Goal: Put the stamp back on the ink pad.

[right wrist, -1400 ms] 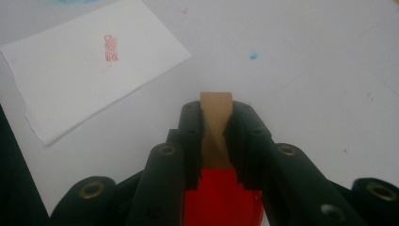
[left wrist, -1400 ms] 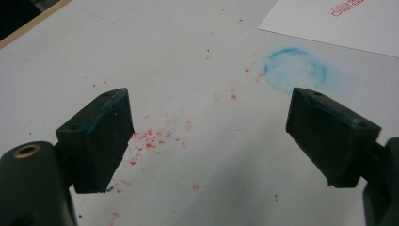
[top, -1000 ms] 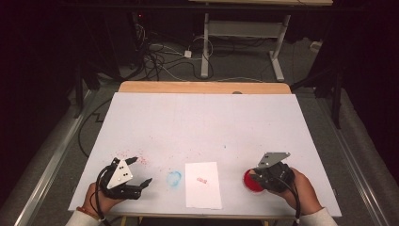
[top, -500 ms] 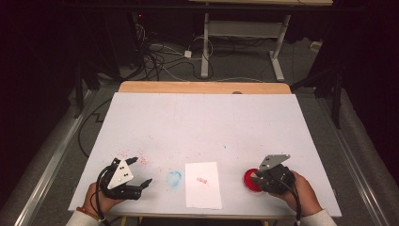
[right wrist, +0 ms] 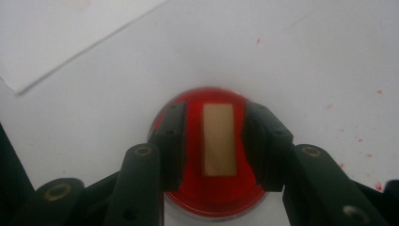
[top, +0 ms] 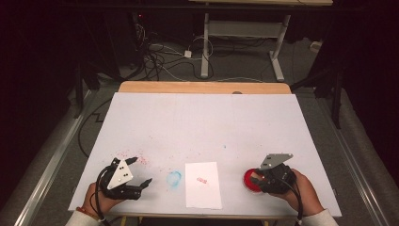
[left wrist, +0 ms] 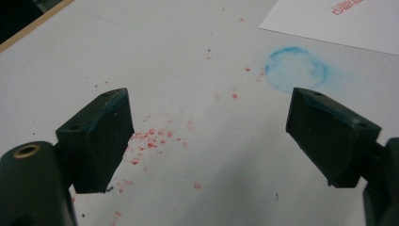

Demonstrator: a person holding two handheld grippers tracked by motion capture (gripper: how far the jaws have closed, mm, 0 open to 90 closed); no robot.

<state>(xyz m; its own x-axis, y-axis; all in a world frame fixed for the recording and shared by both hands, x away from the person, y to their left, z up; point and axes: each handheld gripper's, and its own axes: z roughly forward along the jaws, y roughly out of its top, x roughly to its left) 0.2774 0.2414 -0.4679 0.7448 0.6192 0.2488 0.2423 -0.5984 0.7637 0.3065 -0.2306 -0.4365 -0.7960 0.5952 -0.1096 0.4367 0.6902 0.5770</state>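
A round red ink pad (top: 248,181) lies near the table's front right. A tan rectangular stamp (right wrist: 219,139) stands on the ink pad (right wrist: 207,200). My right gripper (top: 258,178) hangs straight over it. In the right gripper view its jaws flank the stamp, and a thin strip of red shows on each side, so the right gripper (right wrist: 214,141) is narrowly open. A white sheet of paper (top: 203,184) lies at front centre with a small red print (top: 202,180) on it. My left gripper (top: 141,170) rests at front left, and in its own view the left gripper (left wrist: 207,136) stands wide open and holds nothing.
A faint blue ring stain (top: 174,178) marks the white table cover (top: 202,122) between the left gripper and the paper. Red ink specks (left wrist: 150,139) lie scattered under the left jaws. Beyond the wooden far edge (top: 202,87) are cables and desk legs on the floor.
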